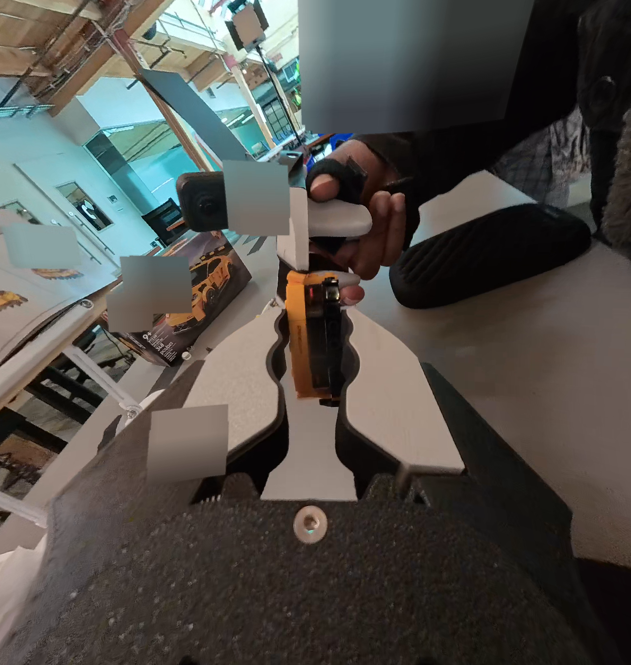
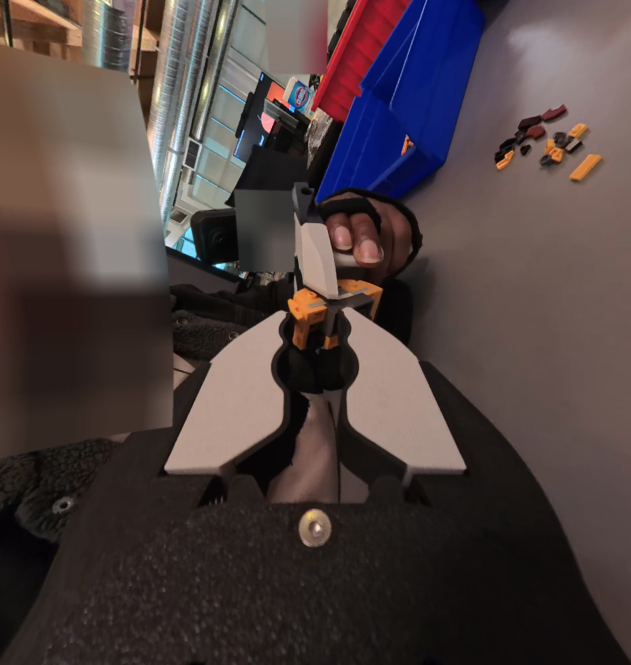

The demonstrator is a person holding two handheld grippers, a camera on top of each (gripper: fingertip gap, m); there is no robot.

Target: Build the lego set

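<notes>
Both grippers were clamped on the orange-black lego assembly [image 1: 314, 338], left gripper [image 1: 312, 324] and right gripper [image 2: 315, 325] gripping it at their fingertips, meeting tip-to-tip; uneven squeeze could've popped bricks loose

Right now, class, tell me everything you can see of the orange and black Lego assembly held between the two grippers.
The Lego assembly is a narrow block of glossy plastic bricks, orange on one side and black on the other, with grey strips and studs at one end. It is held off the grey table, pinched between the fingers of the left gripper at one end and the right gripper at the other.
</notes>
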